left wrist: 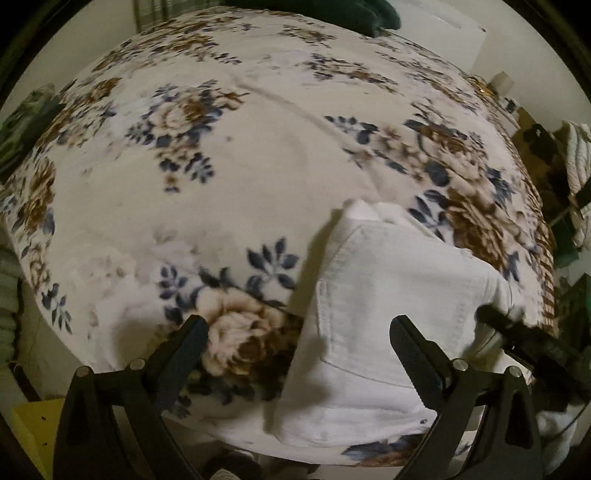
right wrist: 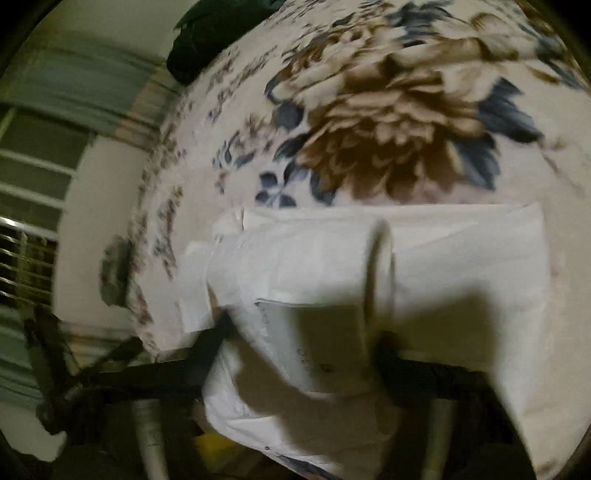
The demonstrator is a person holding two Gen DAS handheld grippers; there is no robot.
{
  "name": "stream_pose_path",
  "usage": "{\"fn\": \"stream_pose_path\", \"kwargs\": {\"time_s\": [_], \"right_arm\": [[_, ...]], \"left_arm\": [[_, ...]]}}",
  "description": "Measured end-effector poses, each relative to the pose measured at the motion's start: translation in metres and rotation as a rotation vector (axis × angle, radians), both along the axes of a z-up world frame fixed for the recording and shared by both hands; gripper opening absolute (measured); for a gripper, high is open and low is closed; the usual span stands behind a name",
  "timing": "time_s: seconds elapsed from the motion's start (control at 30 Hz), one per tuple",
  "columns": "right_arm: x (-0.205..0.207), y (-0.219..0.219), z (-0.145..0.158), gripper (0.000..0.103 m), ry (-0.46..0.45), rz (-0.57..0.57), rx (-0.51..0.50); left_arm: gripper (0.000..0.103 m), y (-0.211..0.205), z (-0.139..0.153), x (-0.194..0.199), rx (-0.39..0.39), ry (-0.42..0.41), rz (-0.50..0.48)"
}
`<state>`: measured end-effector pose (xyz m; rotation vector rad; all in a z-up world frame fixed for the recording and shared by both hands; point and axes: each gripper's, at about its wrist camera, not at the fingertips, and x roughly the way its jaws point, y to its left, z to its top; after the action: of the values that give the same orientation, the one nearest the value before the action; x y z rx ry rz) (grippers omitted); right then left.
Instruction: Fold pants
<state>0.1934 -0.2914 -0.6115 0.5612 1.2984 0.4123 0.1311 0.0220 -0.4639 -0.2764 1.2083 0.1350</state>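
Note:
White pants (left wrist: 380, 317) lie folded on a floral blanket (left wrist: 229, 177) near the bed's front edge; a back pocket faces up. My left gripper (left wrist: 299, 332) is open and empty, hovering over the pants' left edge. Its right finger (left wrist: 410, 343) is above the cloth and its left finger (left wrist: 188, 339) is above the blanket. In the blurred right wrist view, the pants (right wrist: 443, 266) fill the foreground, and my right gripper (right wrist: 303, 332) has white waist cloth bunched between its dark fingers (right wrist: 214, 339). The other gripper's dark tip (left wrist: 517, 332) shows at the pants' right edge in the left wrist view.
The blanket (right wrist: 369, 122) covers the whole bed. A dark green pillow (left wrist: 354, 14) lies at the far edge and also shows in the right wrist view (right wrist: 207, 33). A yellow box (left wrist: 33, 428) sits below the bed's left corner. Clutter and white fabric (left wrist: 576, 155) stand at the right.

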Motion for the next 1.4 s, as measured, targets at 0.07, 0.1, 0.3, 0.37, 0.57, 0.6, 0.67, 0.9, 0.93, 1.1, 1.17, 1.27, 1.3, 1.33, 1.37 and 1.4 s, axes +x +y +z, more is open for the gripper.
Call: {"fn": "stream_pose_path", "kwargs": {"time_s": [0.07,0.1,0.3,0.37,0.57,0.6,0.67,0.9,0.93,1.1,1.17,1.27,1.3,1.33,1.37,1.4], "right_arm": [[-0.008,-0.002,0.007,0.031,0.006,-0.052,-0.027],[-0.012,-0.007,0.012,0.028,0.015,-0.079,-0.026],[-0.04,-0.073,0.058,0.01,0.034,-0.275,-0.029],[-0.049,-0.103,0.07,0.009,0.02,-0.326,-0.071],[-0.061,-0.186,0.062,0.009,0.095,-0.437,-0.139],[-0.062,-0.194,0.056,0.009,0.104,-0.437,-0.161],[-0.06,-0.206,0.035,0.012,0.157,-0.444,-0.165],[-0.082,-0.244,-0.012,0.075,0.327,-0.588,0.073],[-0.087,-0.244,-0.011,0.075,0.326,-0.589,0.076],[-0.131,-0.235,-0.027,0.075,0.415,-0.648,0.085],[-0.142,-0.23,-0.037,0.074,0.403,-0.702,0.123],[-0.155,-0.221,-0.06,0.066,0.473,-0.788,0.171],[-0.158,-0.219,-0.061,0.058,0.467,-0.808,0.198],[-0.16,-0.219,-0.056,0.036,0.44,-0.816,0.196],[-0.162,-0.217,-0.048,0.027,0.407,-0.824,0.164],[-0.164,-0.216,-0.041,0.022,0.391,-0.828,0.135]], "left_arm": [[0.101,0.0,0.0,0.0,0.002,0.002,0.012],[0.101,-0.002,0.002,0.001,-0.002,-0.003,0.011],[0.101,-0.022,0.005,0.016,-0.09,-0.014,-0.038],[0.101,-0.034,0.0,0.024,-0.12,-0.005,-0.066],[0.101,-0.083,-0.029,0.06,-0.127,0.061,-0.162],[0.101,-0.09,-0.034,0.066,-0.122,0.072,-0.171],[0.101,-0.099,-0.043,0.075,-0.11,0.089,-0.189],[0.101,-0.1,-0.069,0.088,-0.154,0.148,-0.189],[0.101,-0.097,-0.067,0.086,-0.164,0.144,-0.186],[0.101,-0.089,-0.058,0.068,-0.166,0.143,-0.164],[0.101,-0.089,-0.061,0.064,-0.166,0.146,-0.164],[0.101,-0.091,-0.07,0.06,-0.175,0.154,-0.163],[0.101,-0.093,-0.073,0.059,-0.164,0.157,-0.168],[0.101,-0.095,-0.074,0.059,-0.156,0.155,-0.17],[0.101,-0.096,-0.074,0.059,-0.148,0.15,-0.173],[0.103,-0.098,-0.073,0.059,-0.127,0.143,-0.185]]}}
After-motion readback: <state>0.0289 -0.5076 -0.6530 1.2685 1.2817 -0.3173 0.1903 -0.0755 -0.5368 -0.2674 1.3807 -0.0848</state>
